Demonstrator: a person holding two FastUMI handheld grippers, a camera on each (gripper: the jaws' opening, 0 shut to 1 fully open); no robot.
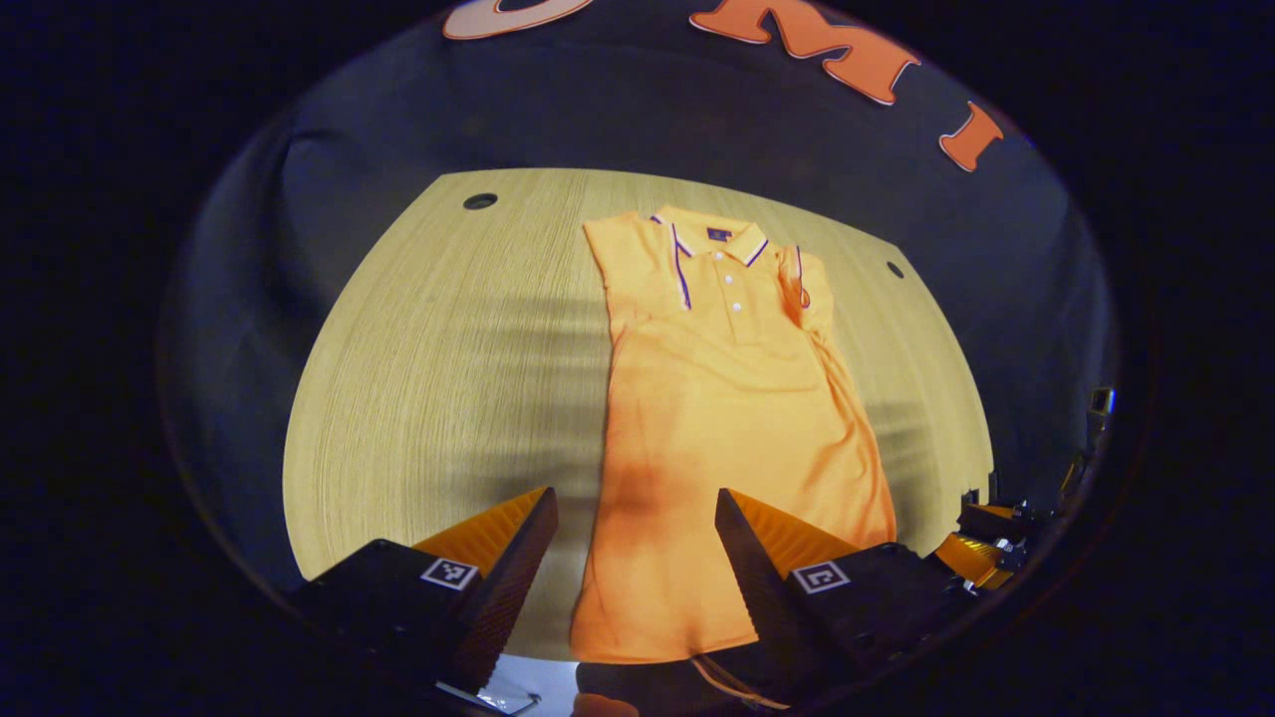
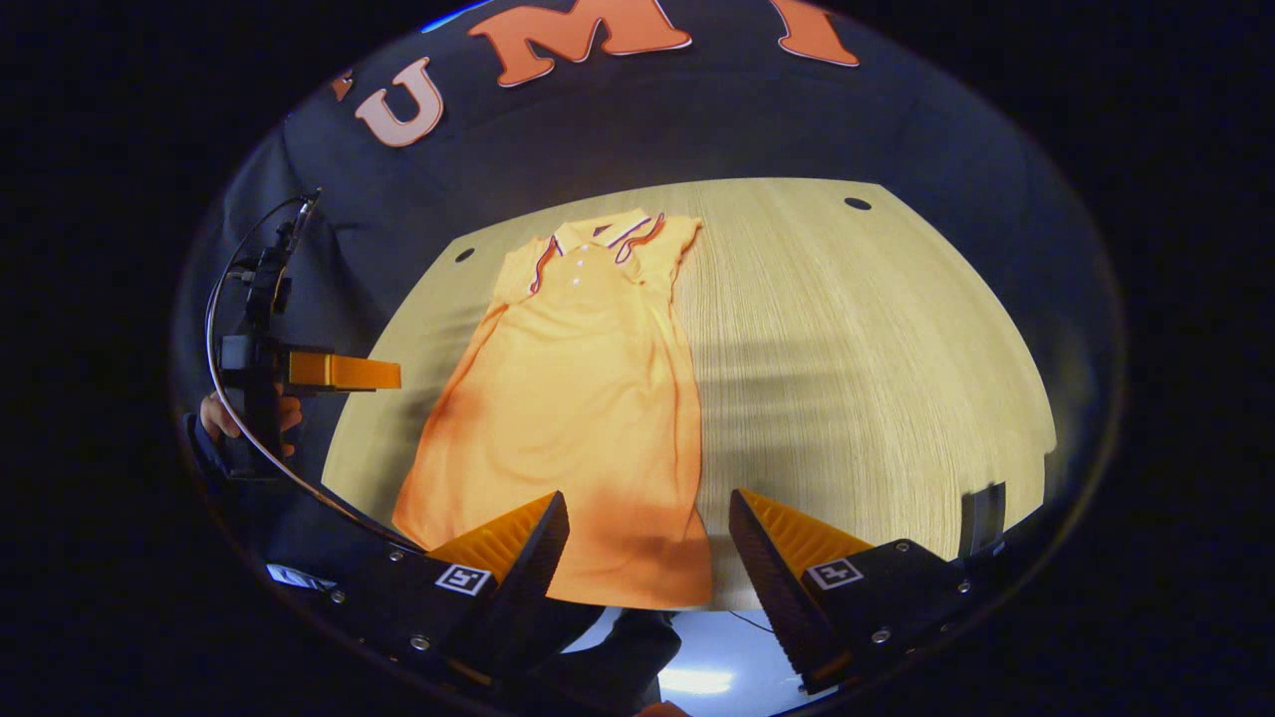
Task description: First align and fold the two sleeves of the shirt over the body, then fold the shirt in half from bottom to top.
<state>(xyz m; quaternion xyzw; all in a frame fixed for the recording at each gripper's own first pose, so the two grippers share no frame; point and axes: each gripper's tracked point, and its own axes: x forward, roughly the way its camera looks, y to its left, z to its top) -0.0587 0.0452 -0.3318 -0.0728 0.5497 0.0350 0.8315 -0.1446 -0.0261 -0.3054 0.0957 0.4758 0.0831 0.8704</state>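
Left gripper view: sleeves folded over shirt; both grippers' jaws spread, empty. You next pinch the hem at worktop near edge.

Shirt flat on wooden table

Warm, dim light falls from above, leaving the table bright in the middle and dark toward the rim. My left gripper throws a soft shadow on the shirt near its hem; banded shadows cross the wood in both views. The fisheye bends the table edges strongly. My right gripper looks sharp, without glare
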